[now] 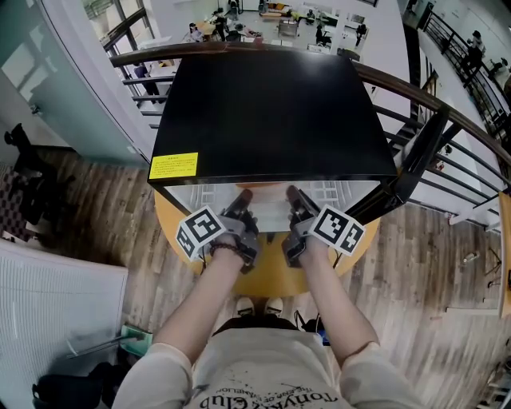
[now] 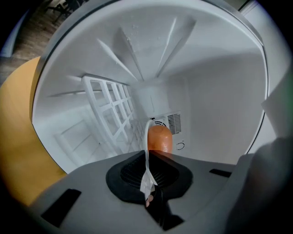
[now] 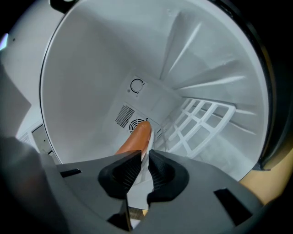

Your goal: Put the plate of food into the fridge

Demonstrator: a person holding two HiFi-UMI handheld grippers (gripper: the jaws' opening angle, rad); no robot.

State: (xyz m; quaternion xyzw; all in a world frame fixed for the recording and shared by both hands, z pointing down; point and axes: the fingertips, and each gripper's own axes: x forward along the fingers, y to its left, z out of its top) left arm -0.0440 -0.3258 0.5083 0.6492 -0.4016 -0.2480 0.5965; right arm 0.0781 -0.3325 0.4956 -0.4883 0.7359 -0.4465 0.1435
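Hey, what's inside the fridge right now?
Inside the fridge: a white wire shelf, a back-wall vent, and a sausage on a plate seen edge-on. The left tongs cover the rest of the plate.

Office balcony, and you're standing on it.
Your fridge (image 1: 263,112) sits by a railing (image 1: 459,120) on wood floor (image 1: 104,212), overlooking desks (image 1: 275,12) and people (image 1: 194,32) below.

Left gripper (image 2: 149,160), looking along its jaws into the white fridge (image 2: 219,105). The two dark ribbed pads are closed on the thin rim of a white plate (image 2: 147,135), seen edge-on and upright between them. An orange-brown piece of food (image 2: 160,139) shows just beyond the jaw tips, to the right of the rim. White wire shelf (image 2: 112,109) at left; vent grille (image 2: 174,123) on the back wall; yellow surface (image 2: 18,137) at far left.
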